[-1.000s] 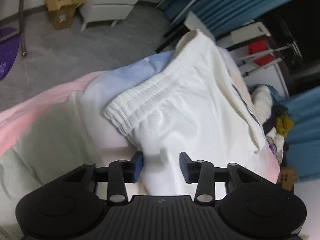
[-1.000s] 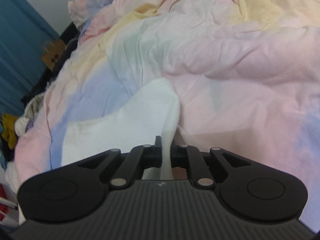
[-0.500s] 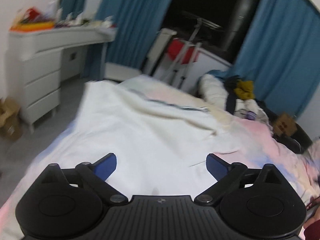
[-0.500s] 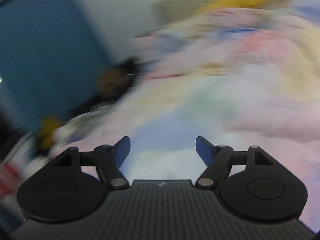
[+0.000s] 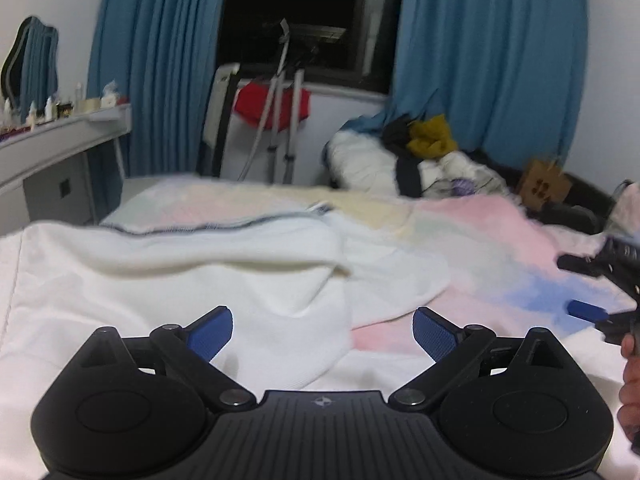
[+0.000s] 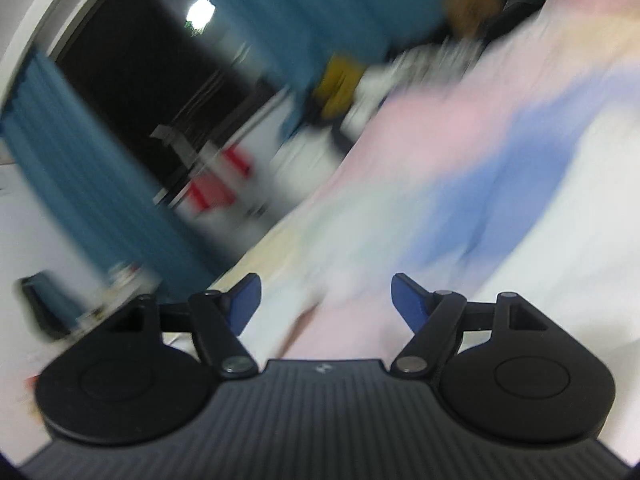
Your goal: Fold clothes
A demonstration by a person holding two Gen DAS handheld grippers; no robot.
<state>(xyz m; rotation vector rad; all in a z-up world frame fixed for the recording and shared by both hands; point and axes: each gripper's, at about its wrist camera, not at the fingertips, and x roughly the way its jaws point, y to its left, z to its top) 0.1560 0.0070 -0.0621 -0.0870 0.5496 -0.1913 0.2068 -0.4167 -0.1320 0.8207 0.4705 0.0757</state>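
A white garment lies folded over itself on the pastel bed sheet, spread across the left and middle of the left wrist view. My left gripper hovers just above its near part, jaws wide open and empty. My right gripper shows at the right edge of that view, above the sheet, with a hand below it. In the blurred right wrist view the right gripper is open with nothing between its fingers, over pink and blue sheet.
A pile of clothes sits at the far end of the bed, with a cardboard box beside it. Blue curtains flank a dark window. A white dresser stands at left, and a red item on a stand behind the bed.
Both grippers let go of the white garment and opened wide. Both lifted and swung up to face the window end of the room; the garment now lies on the bed.
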